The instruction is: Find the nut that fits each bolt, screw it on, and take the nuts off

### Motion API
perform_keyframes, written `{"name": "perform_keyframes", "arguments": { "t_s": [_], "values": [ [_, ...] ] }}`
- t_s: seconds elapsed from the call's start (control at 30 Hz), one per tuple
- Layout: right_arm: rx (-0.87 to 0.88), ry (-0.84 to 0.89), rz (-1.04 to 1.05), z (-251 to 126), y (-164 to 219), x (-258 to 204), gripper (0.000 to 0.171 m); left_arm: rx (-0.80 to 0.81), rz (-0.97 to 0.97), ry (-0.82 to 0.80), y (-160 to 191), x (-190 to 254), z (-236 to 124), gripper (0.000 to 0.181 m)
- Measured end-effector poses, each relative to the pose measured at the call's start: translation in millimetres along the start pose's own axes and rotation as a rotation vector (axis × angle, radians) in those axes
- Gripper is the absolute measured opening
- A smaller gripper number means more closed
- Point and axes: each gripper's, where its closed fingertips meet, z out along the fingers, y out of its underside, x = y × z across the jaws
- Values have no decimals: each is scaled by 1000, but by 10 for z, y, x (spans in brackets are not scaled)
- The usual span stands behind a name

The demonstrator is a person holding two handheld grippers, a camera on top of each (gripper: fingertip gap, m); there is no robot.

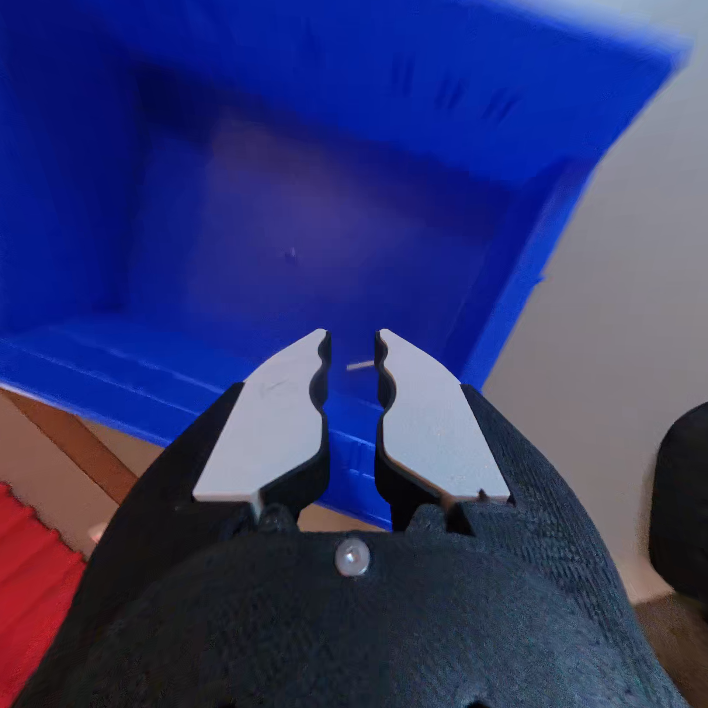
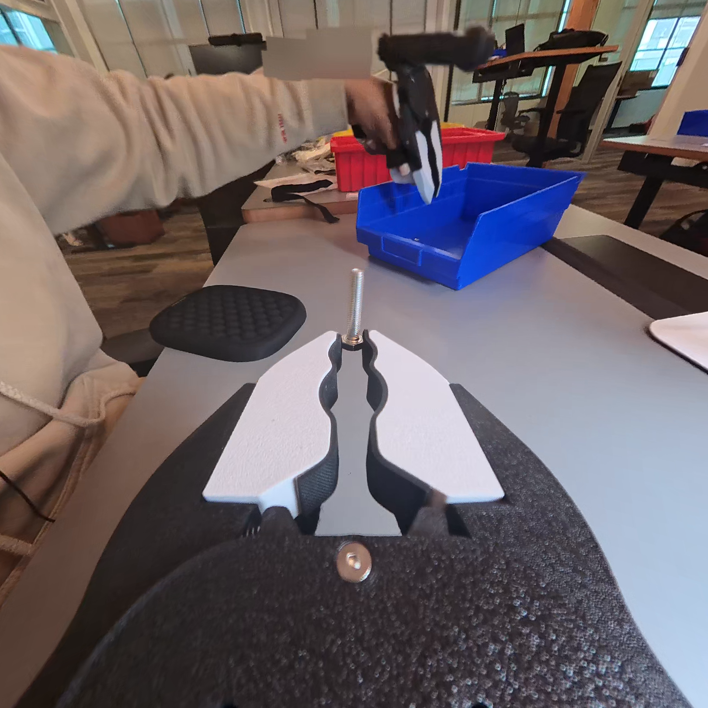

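Stretching across both views is a pale grey table [image 2: 498,383], and the largest thing on it is a blue bin [image 2: 467,226] standing toward the far edge, its open front turned to the near right. In the left wrist view the bin [image 1: 268,191] fills most of the picture, blurred, with a small pale sliver lying near its front lip; what that is cannot be told. A red bin [image 2: 356,164] sits beyond the blue one on another surface. A black dimpled pad [image 2: 230,322] sticks out past the table's left edge. A flat white thing [image 2: 682,341] shows at the right edge.

The left claw [image 2: 430,191], held by a hand [image 2: 373,115] in a cream sleeve, hangs tips-down over the blue bin; in its own view the left claw [image 1: 352,337] is spread a little, with nothing between its tips. The right claw [image 2: 353,339] is over the middle of the table, pinching a bolt [image 2: 355,302] by its lower end, where a small nut [image 2: 351,339] sits on the thread; the silver shank stands upright above the tips.
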Motion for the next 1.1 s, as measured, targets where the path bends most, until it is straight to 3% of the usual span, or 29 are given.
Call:
{"name": "perform_keyframes", "arguments": {
  "t_s": [0.13,0.27,0.37,0.6,0.87,1.0,1.1],
  "values": [
    [-17,-16,-1,17,52,-29,10,-285,-55,-25,423,-297,465,20],
    [-8,-42,18,6,62,-40,10,-398,19,-33,421,-342,550,8],
    [-9,-55,25,-2,73,-45,10,-575,100,-77,589,-410,592,21],
    [-7,-65,33,-21,79,-42,10,-734,189,-47,681,-400,668,25],
    [-19,-79,45,-8,123,-40,10,-709,186,45,670,-352,691,11],
    [-18,-79,39,-1,120,-53,10,-540,189,123,461,-178,675,11],
    [-16,-76,41,-1,121,-45,10,-439,266,148,238,54,413,11]
  ]
}}
